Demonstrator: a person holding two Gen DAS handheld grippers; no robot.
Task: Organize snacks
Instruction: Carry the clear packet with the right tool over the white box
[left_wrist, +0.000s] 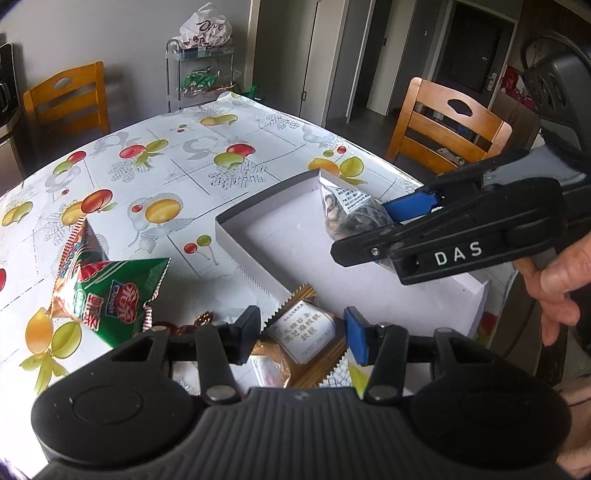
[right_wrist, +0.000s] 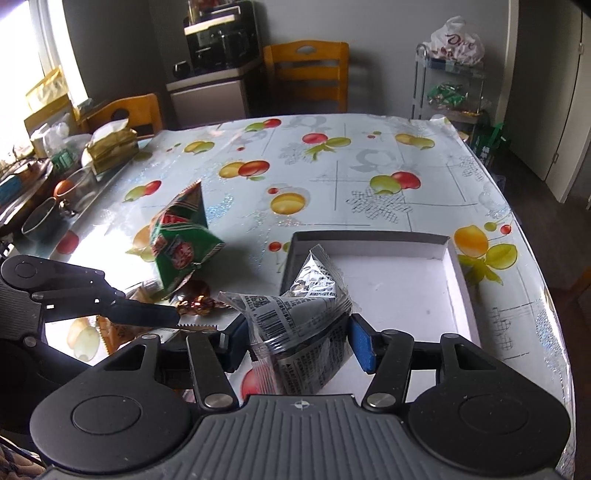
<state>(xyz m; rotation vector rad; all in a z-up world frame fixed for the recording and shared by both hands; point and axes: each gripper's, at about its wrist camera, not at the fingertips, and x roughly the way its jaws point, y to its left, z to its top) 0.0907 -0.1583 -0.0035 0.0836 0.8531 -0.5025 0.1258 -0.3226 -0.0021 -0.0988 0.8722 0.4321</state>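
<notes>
A shallow white box (left_wrist: 258, 243) (right_wrist: 458, 280) lies on the fruit-print table. My right gripper (right_wrist: 293, 341) (left_wrist: 360, 230) is shut on a clear silver snack packet (right_wrist: 295, 325) (left_wrist: 351, 214) and holds it over the box's near corner. My left gripper (left_wrist: 301, 338) is open, its jaws on either side of a brown cake packet with a white label (left_wrist: 306, 332) on the table. A green and red snack bag (left_wrist: 110, 295) (right_wrist: 181, 243) stands left of the box. Gold-wrapped candies (right_wrist: 195, 304) lie beside it.
Wooden chairs (left_wrist: 447, 125) (right_wrist: 306, 74) stand around the table. A wire rack (left_wrist: 201, 74) with snack bags is beyond the far end. Cups, a tissue box (right_wrist: 110, 147) and clutter sit along the table's left side in the right wrist view.
</notes>
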